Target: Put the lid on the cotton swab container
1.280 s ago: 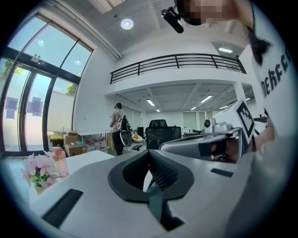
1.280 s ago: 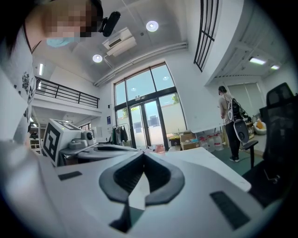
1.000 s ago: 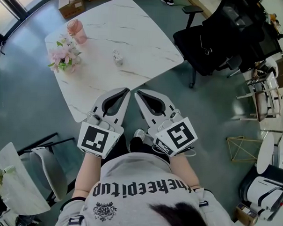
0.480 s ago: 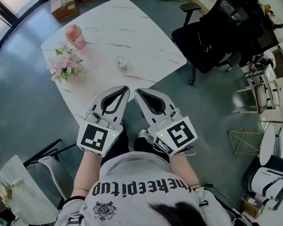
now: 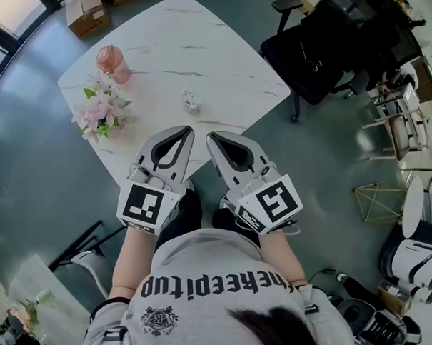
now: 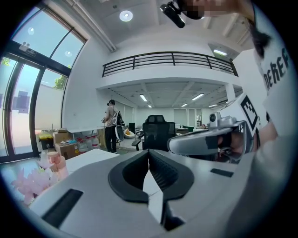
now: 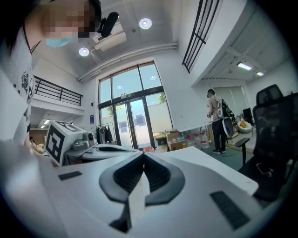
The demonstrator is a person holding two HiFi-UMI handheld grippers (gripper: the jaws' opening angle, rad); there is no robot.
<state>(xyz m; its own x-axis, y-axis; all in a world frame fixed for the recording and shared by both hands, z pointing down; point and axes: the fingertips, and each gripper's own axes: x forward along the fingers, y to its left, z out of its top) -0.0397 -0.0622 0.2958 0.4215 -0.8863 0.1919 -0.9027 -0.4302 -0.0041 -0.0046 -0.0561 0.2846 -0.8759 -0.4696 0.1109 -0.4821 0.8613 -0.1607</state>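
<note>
Your left tool (image 5: 185, 130) and right tool (image 5: 212, 136) each pressed together (both empty), at the bench (image 5: 228, 54) edge, cotton swab container (image 5: 190, 100) beyond them.

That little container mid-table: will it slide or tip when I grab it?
The container looks small, so probably light; a nudge may skid it on the smooth marble table. It stands apart from the flowers, so a slide should hit nothing. Too small here to judge tipping.

White marble table (image 5: 207, 46), pink flowers (image 5: 96, 113) near pink bottle (image 5: 113, 62), black office chair (image 5: 314, 58) beside table
</note>
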